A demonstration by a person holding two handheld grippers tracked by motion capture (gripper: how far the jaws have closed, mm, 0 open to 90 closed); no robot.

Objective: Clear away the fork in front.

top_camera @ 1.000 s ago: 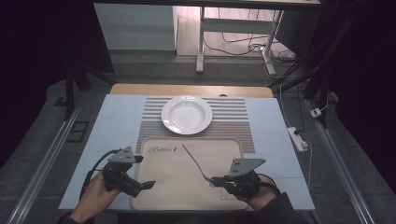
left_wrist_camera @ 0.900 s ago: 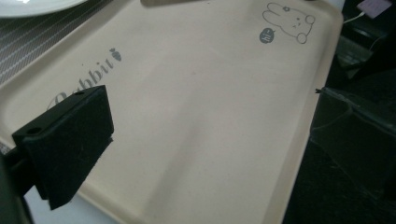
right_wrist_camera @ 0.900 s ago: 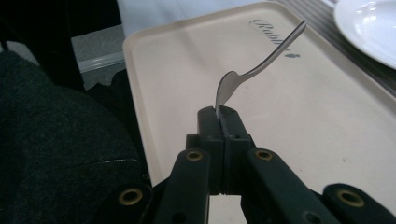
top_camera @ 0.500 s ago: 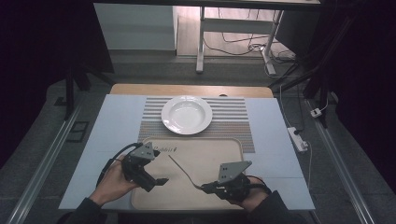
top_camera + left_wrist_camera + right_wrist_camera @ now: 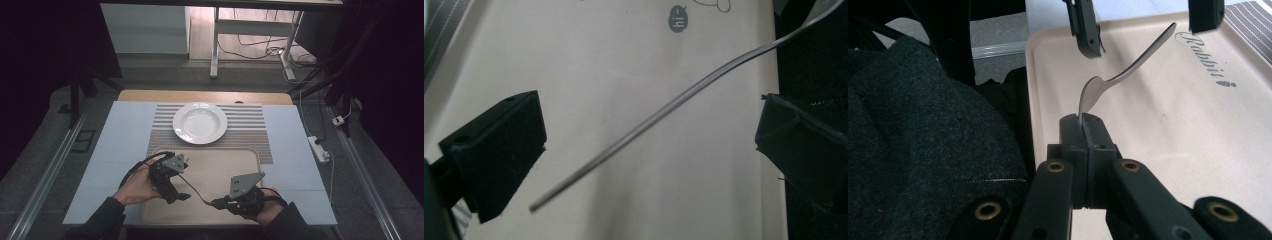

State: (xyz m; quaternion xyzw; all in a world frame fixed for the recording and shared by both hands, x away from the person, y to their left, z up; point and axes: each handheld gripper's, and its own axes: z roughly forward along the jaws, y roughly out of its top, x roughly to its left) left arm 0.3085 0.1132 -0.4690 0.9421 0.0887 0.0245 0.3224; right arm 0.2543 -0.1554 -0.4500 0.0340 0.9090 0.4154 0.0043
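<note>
Steel utensil: a thin metal fork (image 5: 1128, 72), pinched by its head end, its handle slanting up over the beige tray (image 5: 225, 170); the prongs are hidden between the pads.
Right gripper (image 5: 1087, 122): fingers pressed together on the fork's head, low over the tray's near right part in the high view, the person's right hand (image 5: 265, 207) wrapped around it.
Left gripper (image 5: 186, 196): fingers (image 5: 499, 150) spread wide, one on each side of the fork's handle (image 5: 664, 110) without touching it, seen from its own camera; the handle's free tip hangs between them above the tray.
Left hand (image 5: 137, 182): grips the gripper body over the tray's left half, dark sleeve entering from the bottom edge.
Tray: lies at the desk's near edge, printed with the script word "Rabbit" (image 5: 1209, 60) and a small grey "hi" badge (image 5: 678, 21).
Plate: a white deep plate (image 5: 200, 122) sits on a striped placemat (image 5: 250, 130) just beyond the tray, well apart from both grippers.
Desk: a pale blue surface (image 5: 120, 135) carries tray, mat and plate.
</note>
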